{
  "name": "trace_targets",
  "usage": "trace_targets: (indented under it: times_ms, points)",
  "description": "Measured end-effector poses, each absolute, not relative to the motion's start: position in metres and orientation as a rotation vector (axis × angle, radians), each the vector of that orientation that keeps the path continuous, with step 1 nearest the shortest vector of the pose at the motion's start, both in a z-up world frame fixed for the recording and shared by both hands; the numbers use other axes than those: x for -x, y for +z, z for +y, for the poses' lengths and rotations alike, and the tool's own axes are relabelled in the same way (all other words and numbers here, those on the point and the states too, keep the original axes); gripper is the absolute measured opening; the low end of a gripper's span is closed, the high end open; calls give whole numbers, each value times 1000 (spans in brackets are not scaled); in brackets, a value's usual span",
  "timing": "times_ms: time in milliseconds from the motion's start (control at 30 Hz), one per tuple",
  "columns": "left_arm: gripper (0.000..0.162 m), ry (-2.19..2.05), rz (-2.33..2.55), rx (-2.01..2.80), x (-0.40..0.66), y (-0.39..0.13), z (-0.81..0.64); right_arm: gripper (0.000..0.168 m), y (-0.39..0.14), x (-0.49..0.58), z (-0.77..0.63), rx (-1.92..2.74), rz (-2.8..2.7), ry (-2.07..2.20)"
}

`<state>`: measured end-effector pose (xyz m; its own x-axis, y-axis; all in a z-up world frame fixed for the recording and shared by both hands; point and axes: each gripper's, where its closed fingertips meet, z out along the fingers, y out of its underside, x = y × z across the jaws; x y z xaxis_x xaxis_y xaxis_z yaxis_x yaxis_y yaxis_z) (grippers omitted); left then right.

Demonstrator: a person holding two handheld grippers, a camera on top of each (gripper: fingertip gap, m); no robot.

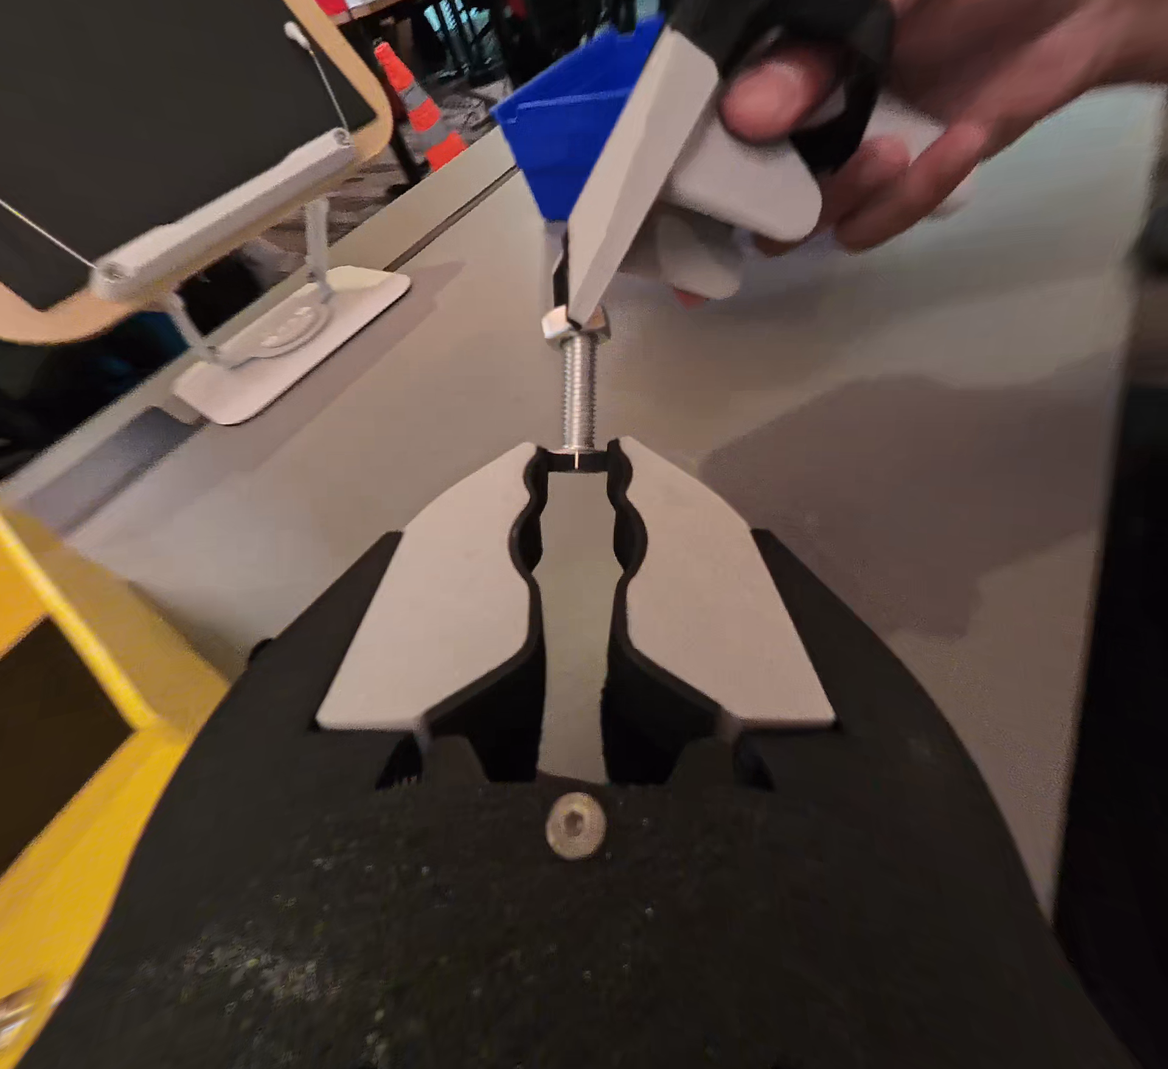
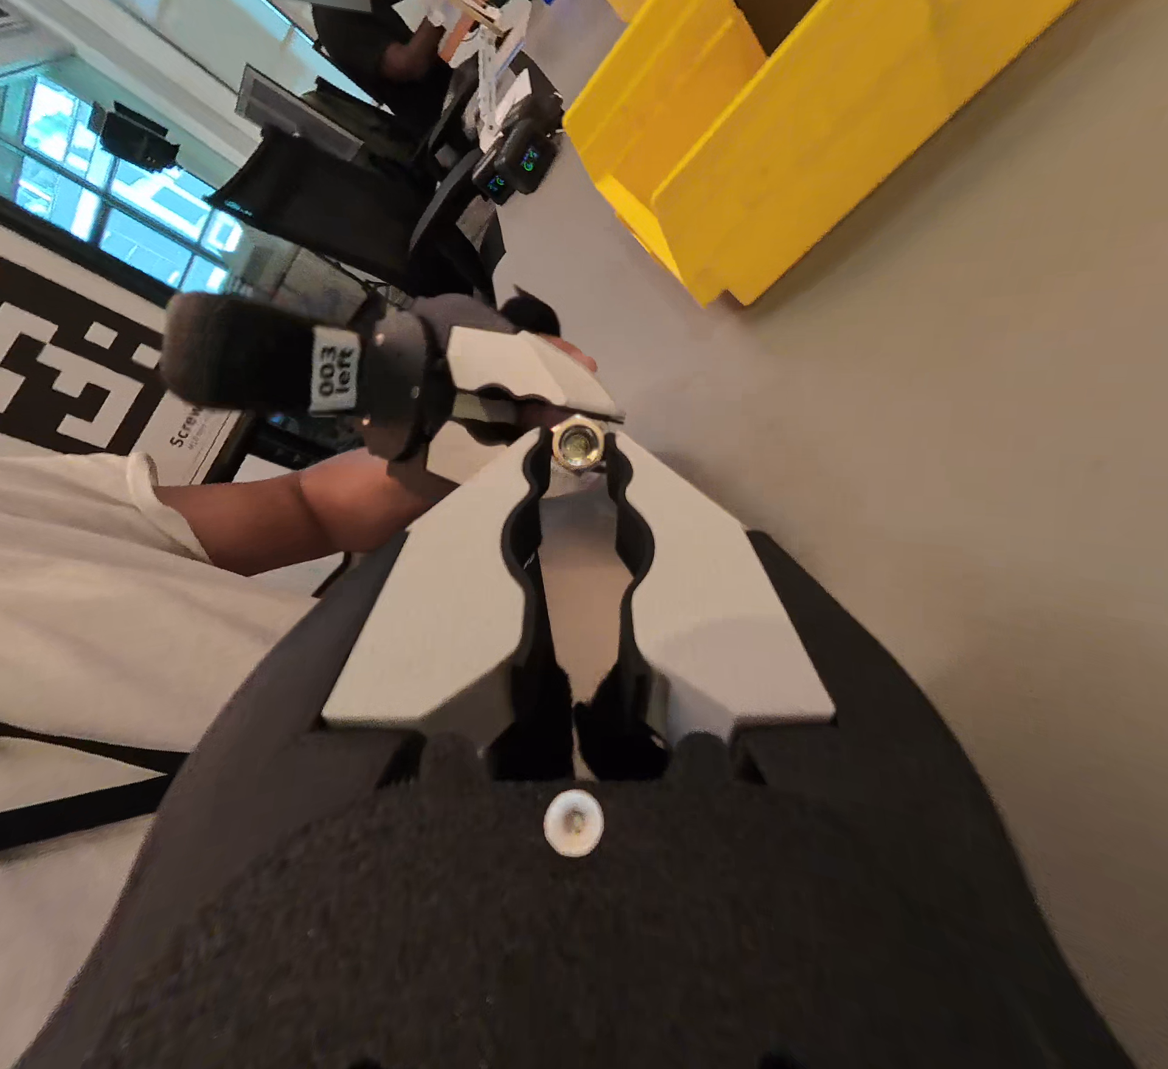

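Observation:
In the left wrist view my left gripper (image 1: 578, 462) is shut on the lower end of a silver threaded bolt (image 1: 579, 394), which points away from me above the grey table (image 1: 853, 501). A silver hex nut (image 1: 572, 333) sits on the bolt's far end. My right gripper (image 1: 572, 315), held by a hand (image 1: 1011, 59), comes down from the upper right and is shut on that nut. In the right wrist view my right gripper (image 2: 575, 452) pinches the nut (image 2: 575, 446), seen end-on. The left gripper (image 2: 594, 410) reaches in from the left behind it.
Yellow bins (image 2: 790, 167) stand on the table, and one is at the left edge of the left wrist view (image 1: 57, 659). A blue bin (image 1: 562, 110) is behind the right gripper. A dark screen on a white stand (image 1: 297, 344) is at the left. A forearm (image 2: 303, 514) crosses at the left. The tips of both grippers are at nearly the same place.

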<state>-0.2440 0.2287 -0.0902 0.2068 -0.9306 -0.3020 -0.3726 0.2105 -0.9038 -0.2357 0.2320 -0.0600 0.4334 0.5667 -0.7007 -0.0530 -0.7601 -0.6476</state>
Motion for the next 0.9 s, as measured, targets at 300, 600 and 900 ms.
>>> trace_targets:
  times_ms: [300, 600, 900]
  points:
    - [18, -161, 1440, 1224, 249, -95, 241, 16, -70, 234, 240, 1996, -22, 1658]
    - [18, -244, 1496, 1378, 252, -122, 249, 17, -106, 209, 238, 1929, -938, 757]
    - [18, -317, 1496, 1465, 253, -131, 251, 17, -184, 171, 193, 2326, -1630, 350]
